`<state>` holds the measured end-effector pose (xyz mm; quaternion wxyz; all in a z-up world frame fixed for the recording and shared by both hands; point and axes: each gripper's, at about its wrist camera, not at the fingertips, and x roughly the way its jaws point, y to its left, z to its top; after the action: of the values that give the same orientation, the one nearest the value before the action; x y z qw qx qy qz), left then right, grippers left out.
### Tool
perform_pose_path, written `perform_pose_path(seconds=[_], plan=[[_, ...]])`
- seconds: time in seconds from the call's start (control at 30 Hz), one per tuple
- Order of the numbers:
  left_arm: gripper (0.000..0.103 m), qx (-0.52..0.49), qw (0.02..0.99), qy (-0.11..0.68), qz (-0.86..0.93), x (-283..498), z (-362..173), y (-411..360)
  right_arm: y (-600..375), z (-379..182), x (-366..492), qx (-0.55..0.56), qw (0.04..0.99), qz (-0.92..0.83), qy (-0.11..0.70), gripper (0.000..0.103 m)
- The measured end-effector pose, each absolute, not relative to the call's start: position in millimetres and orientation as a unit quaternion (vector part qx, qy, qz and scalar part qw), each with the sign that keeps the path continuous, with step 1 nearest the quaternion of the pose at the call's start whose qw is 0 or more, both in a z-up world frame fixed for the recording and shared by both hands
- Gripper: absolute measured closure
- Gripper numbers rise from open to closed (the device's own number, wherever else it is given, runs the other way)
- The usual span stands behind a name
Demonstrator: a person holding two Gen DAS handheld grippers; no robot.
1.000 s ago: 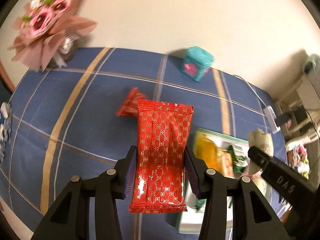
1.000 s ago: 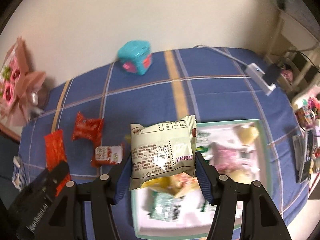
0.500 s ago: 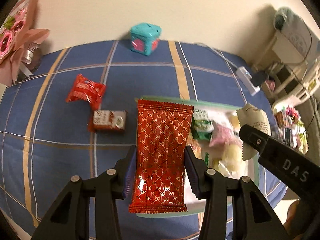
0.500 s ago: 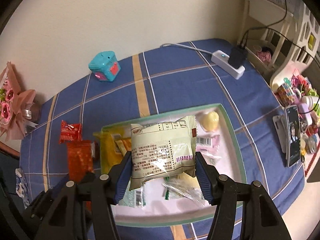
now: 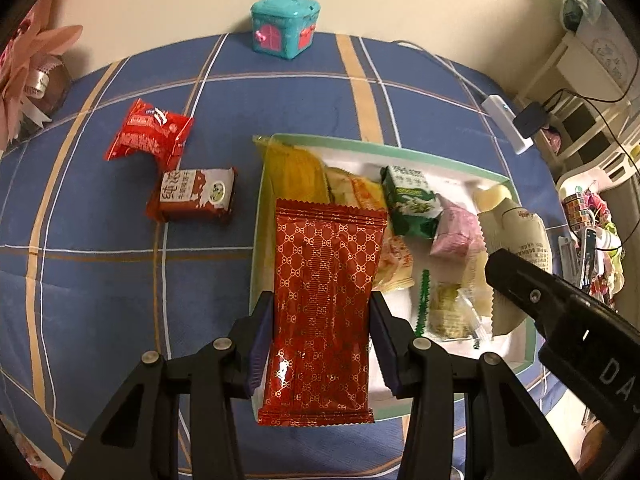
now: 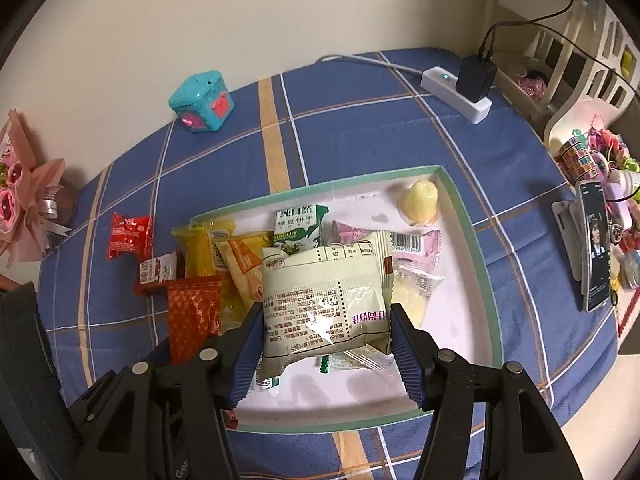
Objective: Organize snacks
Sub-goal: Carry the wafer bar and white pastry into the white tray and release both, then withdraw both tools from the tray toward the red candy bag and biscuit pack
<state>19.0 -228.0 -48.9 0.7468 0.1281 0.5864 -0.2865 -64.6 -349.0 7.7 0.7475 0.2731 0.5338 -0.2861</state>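
Note:
My left gripper [image 5: 320,344] is shut on a long red patterned snack packet [image 5: 324,312], held above the left end of the green-rimmed white tray [image 5: 448,162]. My right gripper [image 6: 326,344] is shut on a cream snack bag [image 6: 326,300] with printed text, hanging over the middle of the tray [image 6: 468,240]. The tray holds several snacks: yellow packets [image 6: 208,256], a green biscuit pack [image 6: 298,226], pink packs [image 6: 424,248] and a yellow jelly cup [image 6: 420,202]. Two red snacks lie on the cloth left of the tray: a red bag [image 5: 150,134] and a red-and-white pack [image 5: 194,198].
The table wears a blue checked cloth [image 5: 100,280]. A teal toy box [image 5: 285,26] stands at the back by the wall. A pink bouquet [image 6: 24,208] sits at the left. A white power strip with a plug [image 6: 460,88] and a phone [image 6: 596,244] lie right.
Both grippers have moved right and down over the tray with their packets still held. The tray fills more of each view than before.

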Motion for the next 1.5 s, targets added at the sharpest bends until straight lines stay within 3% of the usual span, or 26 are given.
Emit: perform_pose_path(seconds=[0.6,0.73,0.9,1.5], plan=[[0.053,0.105,0.726,0.623,-0.272,34,-70,-218,-336,-15,-46,0.272,0.728,-0.267,0.570,0.038],[0.041,0.105,0.722,0.627,-0.274,33,-73,-221,-336,-16,-46,0.272,0.725,-0.268,0.573,0.035],[0.036,0.102,0.721,0.629,-0.272,35,-74,-221,-338,-12,-47,0.270,0.727,-0.272,0.570,0.033],[0.035,0.049,0.749,0.619,-0.231,64,-45,-177,-341,0,-50,0.274,0.732,-0.282,0.556,0.033]])
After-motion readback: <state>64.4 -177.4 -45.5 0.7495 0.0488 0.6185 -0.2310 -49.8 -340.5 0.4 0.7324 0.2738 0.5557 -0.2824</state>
